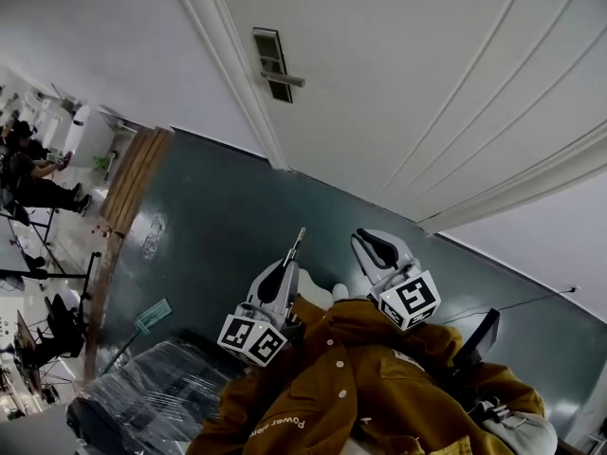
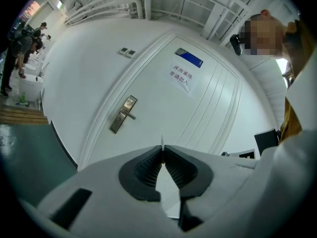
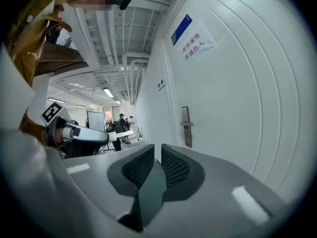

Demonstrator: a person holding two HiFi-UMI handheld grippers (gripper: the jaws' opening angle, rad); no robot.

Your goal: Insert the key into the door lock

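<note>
- The step in hand looks like carrying the key to the lock. It is not in yet.
- The left gripper (image 2: 162, 148) is squeezed shut on the thin key (image 2: 162, 141). The key is well apart from the lock (image 2: 124, 114), below it and to its right.
- Next, I think, the key tip must go up to the lock and line up with the keyhole. No view shows the keyhole clearly.
- The right gripper (image 3: 154, 155) has its jaws a tiny bit apart and holds nothing.
- The head view shows both grippers below the lock. Only the gripper views show the paper sign (image 2: 182, 75) above the lock.
</note>
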